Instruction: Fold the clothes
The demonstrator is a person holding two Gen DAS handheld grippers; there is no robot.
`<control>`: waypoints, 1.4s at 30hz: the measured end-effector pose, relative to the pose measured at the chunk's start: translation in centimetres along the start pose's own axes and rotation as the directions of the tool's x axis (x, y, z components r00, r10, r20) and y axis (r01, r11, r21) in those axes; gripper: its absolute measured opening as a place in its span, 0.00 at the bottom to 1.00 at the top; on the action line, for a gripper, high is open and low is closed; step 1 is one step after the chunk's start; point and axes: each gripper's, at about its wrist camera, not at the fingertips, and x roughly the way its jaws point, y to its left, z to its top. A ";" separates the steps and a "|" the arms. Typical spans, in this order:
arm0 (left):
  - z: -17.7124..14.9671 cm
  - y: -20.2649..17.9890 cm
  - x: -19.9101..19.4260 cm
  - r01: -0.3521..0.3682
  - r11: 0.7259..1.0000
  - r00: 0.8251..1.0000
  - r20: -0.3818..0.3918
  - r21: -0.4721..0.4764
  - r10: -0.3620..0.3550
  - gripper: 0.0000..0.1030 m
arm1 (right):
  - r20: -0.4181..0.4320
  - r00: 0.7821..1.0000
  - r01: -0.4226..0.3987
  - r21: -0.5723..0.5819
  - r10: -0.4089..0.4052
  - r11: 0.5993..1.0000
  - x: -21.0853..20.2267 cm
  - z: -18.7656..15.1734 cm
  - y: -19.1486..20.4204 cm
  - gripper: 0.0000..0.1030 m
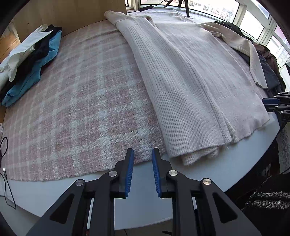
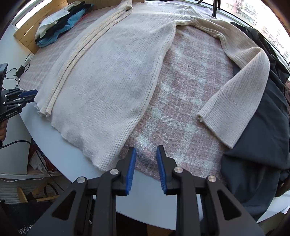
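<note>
From my feed, a pink and white checked blanket covers most of a round pale grey table, its near edge stopping short of the table's rim. A light wooden panel stands upright along the far left side of the blanket. Beyond the far edge I see bright windows with buildings outside, and the dark legs of a tripod stand on the sill. Black cables trail over the table's left side in the left wrist view. In the right wrist view, a small black adapter with its cord lies on the pale surface at the left.
</note>
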 end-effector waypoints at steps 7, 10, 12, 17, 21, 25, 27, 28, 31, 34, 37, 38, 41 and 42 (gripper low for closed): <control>-1.2 0.8 -1.2 0.038 0.999 0.998 -0.054 -0.024 -0.039 0.10 | 0.023 0.995 -0.102 0.115 0.100 0.988 -1.2 0.5 -2.0 0.23; -0.3 1.8 -2.4 0.079 0.993 0.997 -0.019 -0.085 -0.081 0.02 | 0.045 0.988 -0.156 0.175 0.150 0.972 -1.9 0.8 -3.2 0.23; 0.9 1.8 -3.2 0.054 0.996 0.998 0.033 -0.068 -0.052 0.03 | 0.068 0.987 -0.152 0.179 0.142 0.972 -1.9 1.6 -3.3 0.23; 3.6 3.1 -1.2 0.057 0.994 0.998 0.029 -0.090 -0.054 0.03 | 0.081 0.989 -0.136 0.174 0.123 0.975 -0.9 4.2 -3.6 0.22; 3.5 2.4 1.1 0.013 1.000 0.997 -0.076 -0.023 -0.015 0.02 | 0.029 0.994 -0.106 0.177 0.103 0.979 0.2 5.5 -2.8 0.22; 3.2 2.3 1.6 0.018 1.000 0.993 -0.116 0.016 -0.015 0.02 | 0.007 0.996 -0.088 0.134 0.088 0.987 0.5 5.1 -1.9 0.23; 2.9 2.1 1.7 0.007 0.999 0.992 -0.129 0.040 -0.002 0.02 | -0.002 0.996 -0.091 0.135 0.092 0.987 0.7 4.9 -1.6 0.23; 2.9 1.7 2.0 0.000 0.999 0.991 -0.132 0.052 0.007 0.03 | -0.008 0.995 -0.097 0.133 0.099 0.986 0.8 4.9 -1.2 0.23; 1.8 1.5 2.1 -0.005 0.998 0.991 -0.130 0.056 0.013 0.02 | -0.025 0.994 -0.107 0.098 0.110 0.989 0.7 3.9 0.0 0.24; 0.5 1.7 1.9 -0.001 0.999 0.990 -0.142 0.042 0.007 0.02 | -0.061 0.993 -0.099 0.082 0.104 0.992 0.6 3.6 0.3 0.23; -0.5 2.5 0.8 -0.010 1.000 0.990 -0.143 0.011 0.012 0.05 | -0.022 0.979 -0.196 0.174 0.203 0.965 -1.9 3.9 -2.7 0.23; 0.4 1.1 0.5 0.014 0.999 0.992 -0.124 0.029 -0.010 0.04 | 0.012 0.974 -0.223 0.204 0.225 0.953 -3.2 4.0 -4.1 0.23; 4.0 -5.0 -0.1 0.109 0.987 0.993 -0.066 0.115 -0.102 0.05 | 0.150 0.959 -0.274 0.297 0.239 0.915 -8.2 4.9 -9.0 0.37; 5.2 -7.1 -0.3 0.139 0.980 0.990 -0.048 0.145 -0.134 0.09 | 0.192 0.952 -0.290 0.324 0.238 0.901 -9.6 5.6 -10.7 0.40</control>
